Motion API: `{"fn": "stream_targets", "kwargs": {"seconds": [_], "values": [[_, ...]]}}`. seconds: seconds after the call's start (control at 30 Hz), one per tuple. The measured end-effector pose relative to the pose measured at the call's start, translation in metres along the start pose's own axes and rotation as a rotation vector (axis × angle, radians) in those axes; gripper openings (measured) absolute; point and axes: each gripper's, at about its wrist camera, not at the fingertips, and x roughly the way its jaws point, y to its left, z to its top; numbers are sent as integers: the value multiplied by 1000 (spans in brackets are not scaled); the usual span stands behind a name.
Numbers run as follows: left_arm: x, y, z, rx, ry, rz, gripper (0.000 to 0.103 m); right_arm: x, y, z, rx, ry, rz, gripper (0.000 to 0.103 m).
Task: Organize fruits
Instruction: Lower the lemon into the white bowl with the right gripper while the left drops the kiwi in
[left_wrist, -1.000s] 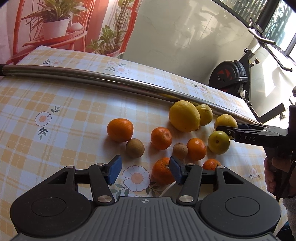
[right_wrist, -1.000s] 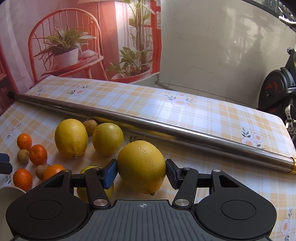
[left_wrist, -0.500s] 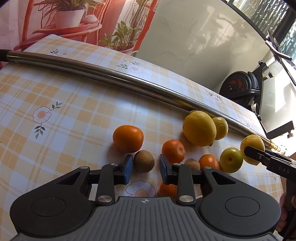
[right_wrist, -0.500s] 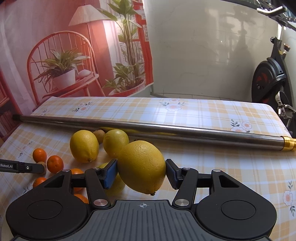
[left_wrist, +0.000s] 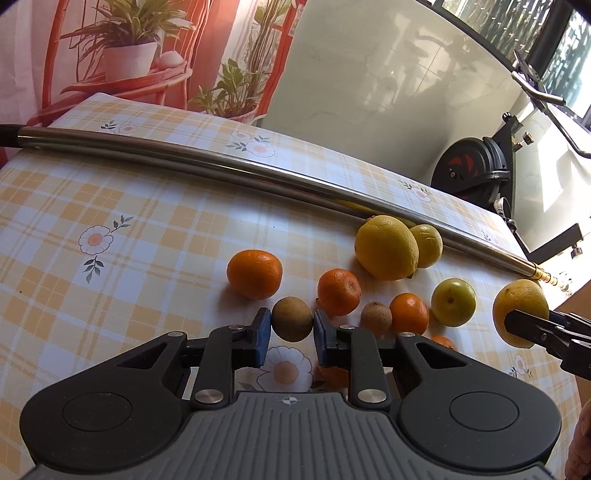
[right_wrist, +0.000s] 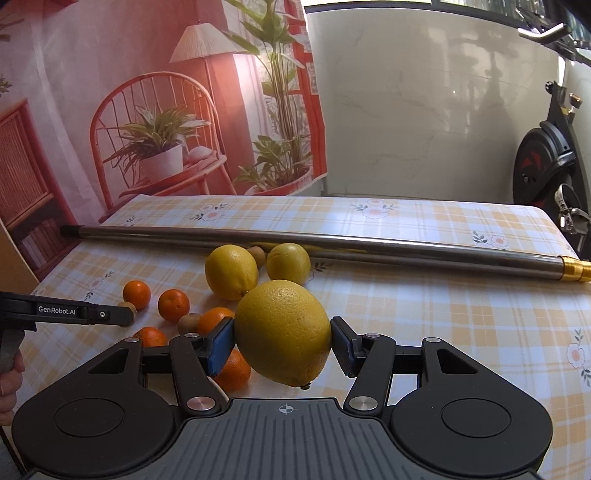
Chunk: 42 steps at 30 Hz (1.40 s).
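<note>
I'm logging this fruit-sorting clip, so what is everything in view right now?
Mandarins: five, orange, loose on the cloth, some partly hidden by the tongs.
Brown fruits: three; one gripped, one among the mandarins, one behind the yellow citrus.
Yellow citrus: four, yellow to greenish; three on the cloth, one gripped.
Pole: one, silver with a gold tip, behind the fruit.
Tablecloth: one, orange plaid with flowers.
Exercise bike: one, black, beyond the table.
Left tongs: black, blue pads, shut on a brown fruit.
Right tongs: same, shut on a yellow citrus.
Hand: on the left handle.
</note>
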Motion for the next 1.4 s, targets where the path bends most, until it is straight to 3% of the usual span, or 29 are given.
{"fn": "stream_targets", "kwargs": {"seconds": [0.27,0.53,1.0,1.4], "values": [[-47,-18,-21,79,-48,-49,26,-18,22,-19,6,27,39,52],[-64,-32,-52,123,-9,-114,26,-28,46,-43,-17,72,64,52],[-60,-40,-77,220,23,-59,26,-29,53,-71,-10,128,39,52],[-59,-37,-82,230,24,-18,26,-24,54,-73,-28,140,27,52]]}}
